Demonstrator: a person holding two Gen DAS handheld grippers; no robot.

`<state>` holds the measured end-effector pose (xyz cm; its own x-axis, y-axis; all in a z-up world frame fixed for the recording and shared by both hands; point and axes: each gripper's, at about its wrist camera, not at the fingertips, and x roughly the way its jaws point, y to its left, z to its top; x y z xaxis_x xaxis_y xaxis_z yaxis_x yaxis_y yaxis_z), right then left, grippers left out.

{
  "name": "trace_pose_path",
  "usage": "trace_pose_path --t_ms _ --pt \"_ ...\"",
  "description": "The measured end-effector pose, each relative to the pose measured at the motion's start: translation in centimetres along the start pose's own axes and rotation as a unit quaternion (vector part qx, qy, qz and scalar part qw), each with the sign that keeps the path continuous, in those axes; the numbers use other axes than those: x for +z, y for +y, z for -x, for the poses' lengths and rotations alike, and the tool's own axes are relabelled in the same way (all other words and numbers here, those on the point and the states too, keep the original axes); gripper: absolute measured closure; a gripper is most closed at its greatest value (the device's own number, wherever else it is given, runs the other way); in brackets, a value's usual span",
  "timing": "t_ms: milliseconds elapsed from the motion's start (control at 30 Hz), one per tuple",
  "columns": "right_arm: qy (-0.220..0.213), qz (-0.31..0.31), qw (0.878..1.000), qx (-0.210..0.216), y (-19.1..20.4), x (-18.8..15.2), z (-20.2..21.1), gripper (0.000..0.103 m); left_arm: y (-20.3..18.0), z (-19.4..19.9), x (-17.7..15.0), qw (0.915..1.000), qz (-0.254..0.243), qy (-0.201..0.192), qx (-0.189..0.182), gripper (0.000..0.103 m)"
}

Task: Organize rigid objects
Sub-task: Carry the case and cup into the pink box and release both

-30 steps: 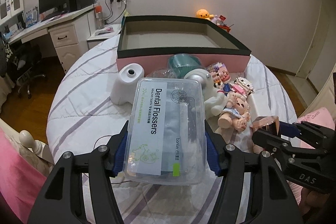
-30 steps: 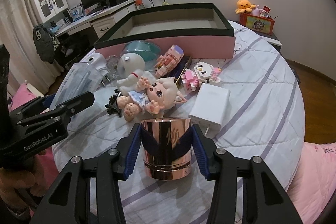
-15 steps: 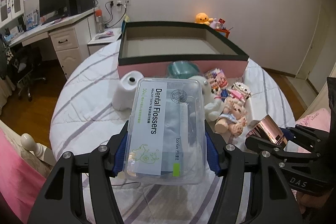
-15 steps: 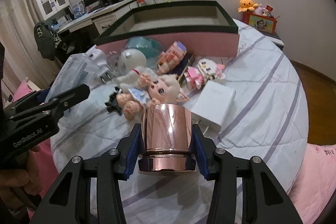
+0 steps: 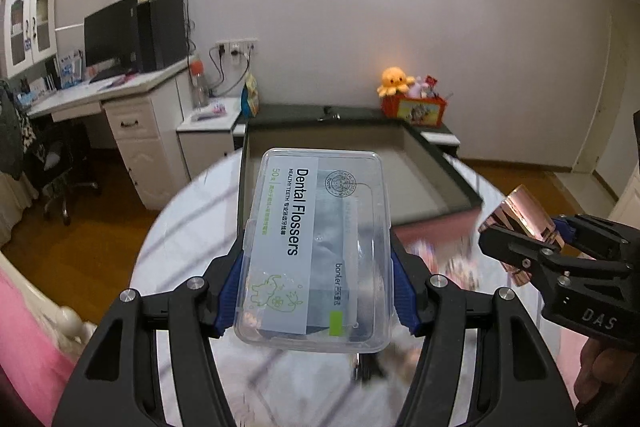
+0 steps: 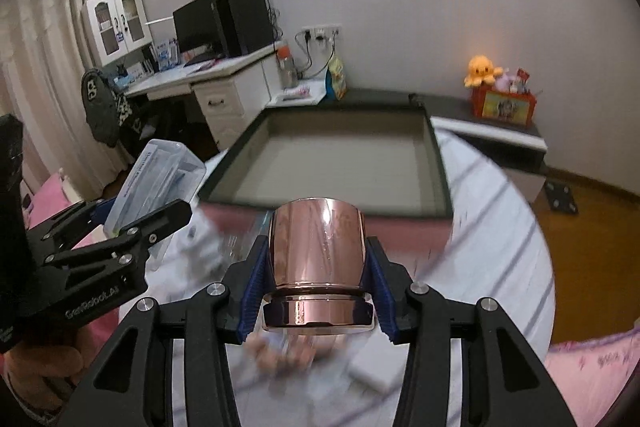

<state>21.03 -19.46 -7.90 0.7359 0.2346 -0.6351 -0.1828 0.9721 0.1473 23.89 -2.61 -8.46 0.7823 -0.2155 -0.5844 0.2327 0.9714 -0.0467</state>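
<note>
My left gripper (image 5: 316, 291) is shut on a clear plastic box of dental flossers (image 5: 316, 247) and holds it up in front of the open pink box with a dark rim (image 5: 452, 183). My right gripper (image 6: 316, 291) is shut on a shiny rose-gold cup (image 6: 318, 259), also raised and tilted, before the same pink box (image 6: 348, 151). The right gripper and cup (image 5: 520, 223) show at the right of the left wrist view. The left gripper with the flosser box (image 6: 160, 179) shows at the left of the right wrist view. The toys below are blurred.
The round bed with a striped white sheet (image 6: 500, 227) carries the box and a white charger block (image 6: 372, 367). A white desk with a monitor (image 5: 112, 39) stands at the back left. A low cabinet with an orange plush octopus (image 6: 482, 67) stands at the back right.
Both grippers have risen and pitched upward with their loads. The pink box now sits lower and closer in both views, and the toys have slid out of sight below, blurred.
</note>
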Motion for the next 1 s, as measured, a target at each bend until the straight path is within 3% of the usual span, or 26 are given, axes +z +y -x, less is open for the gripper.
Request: trace_pose_path --t_ms 167,333,567,733,800,933,1000 --pt "-0.008 -0.003 1.0 -0.014 -1.7 4.3 -3.9 0.055 -0.2 -4.5 3.5 0.9999 0.011 0.005 -0.003 0.04" --pt "0.008 -0.021 1.0 -0.017 -3.5 6.6 -8.3 0.055 -0.3 -8.9 5.0 0.9996 0.015 0.023 0.001 0.04" --pt "0.047 -0.034 0.998 -0.026 -5.3 6.9 -12.8 0.055 -0.3 -15.5 4.8 0.9963 0.024 0.082 0.005 0.04" --pt "0.068 -0.037 0.996 -0.036 -5.7 6.6 -14.3 0.054 -0.6 -16.7 4.0 0.9936 0.015 0.111 0.015 0.039" --pt "0.074 -0.034 0.996 -0.039 -5.9 6.4 -14.5 0.048 -0.5 -16.6 3.9 0.9935 0.015 0.111 0.017 0.035" --pt "0.076 -0.035 0.995 -0.049 -6.1 6.4 -14.4 0.02 0.5 -15.1 4.1 0.9949 0.021 0.094 0.032 0.015" --pt "0.073 -0.046 0.995 -0.041 -6.4 6.4 -14.1 0.019 1.0 -13.9 4.5 0.996 0.029 0.08 0.028 0.004"
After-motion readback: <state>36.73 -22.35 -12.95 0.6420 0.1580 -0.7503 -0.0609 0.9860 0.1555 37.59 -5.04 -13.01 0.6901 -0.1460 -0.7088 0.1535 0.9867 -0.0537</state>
